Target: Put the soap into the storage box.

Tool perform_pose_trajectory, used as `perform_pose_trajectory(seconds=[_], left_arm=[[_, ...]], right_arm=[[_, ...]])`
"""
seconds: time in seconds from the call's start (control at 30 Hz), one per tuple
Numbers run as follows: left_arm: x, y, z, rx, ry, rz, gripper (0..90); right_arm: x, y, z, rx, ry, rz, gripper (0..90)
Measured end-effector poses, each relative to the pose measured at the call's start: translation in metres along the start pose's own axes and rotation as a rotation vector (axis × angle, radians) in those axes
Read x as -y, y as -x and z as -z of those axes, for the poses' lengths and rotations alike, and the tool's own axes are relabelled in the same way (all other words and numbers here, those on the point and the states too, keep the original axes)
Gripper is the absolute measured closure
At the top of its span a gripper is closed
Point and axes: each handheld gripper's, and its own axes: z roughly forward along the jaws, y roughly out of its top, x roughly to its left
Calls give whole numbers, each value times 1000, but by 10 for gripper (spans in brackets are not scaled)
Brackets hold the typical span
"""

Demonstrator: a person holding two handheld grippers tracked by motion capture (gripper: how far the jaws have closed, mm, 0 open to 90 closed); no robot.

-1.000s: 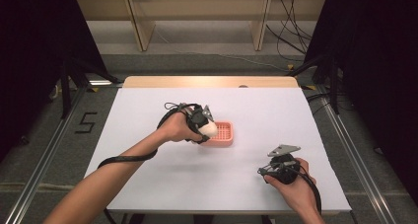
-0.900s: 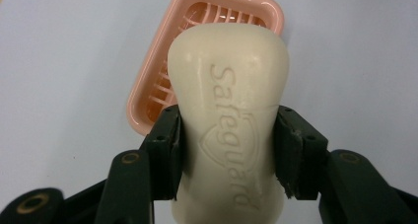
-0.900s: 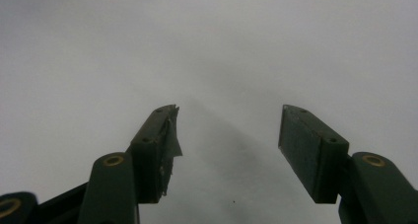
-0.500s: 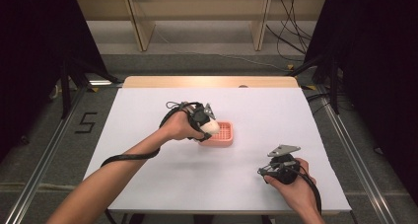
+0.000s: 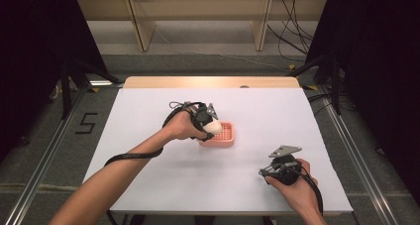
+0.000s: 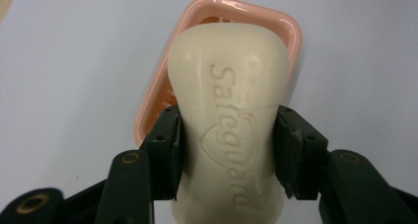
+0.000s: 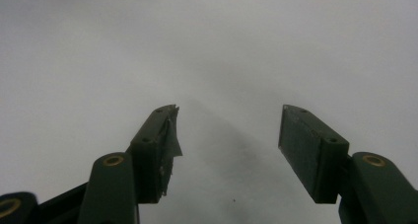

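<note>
Cream soap poised over pink dish

Left claw point(image 6: 227, 150) clamped on the soap point(image 6: 229, 120), at frame centre in the high view, above the dish point(image 5: 224, 134); it has edged slightly toward the dish, so release looks near. Right claw point(image 7: 227, 150) apart, empty, idle over the table point(image 5: 148, 111) at lower right.
</note>
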Motion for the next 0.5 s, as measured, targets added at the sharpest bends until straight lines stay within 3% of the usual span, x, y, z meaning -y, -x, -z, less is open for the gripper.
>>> perform_pose_trajectory(seconds=[0.5], left_arm=[[-4,-1,-8,1,2,-12,493]], right_arm=[[0,-1,0,-5,-1,-4,407]])
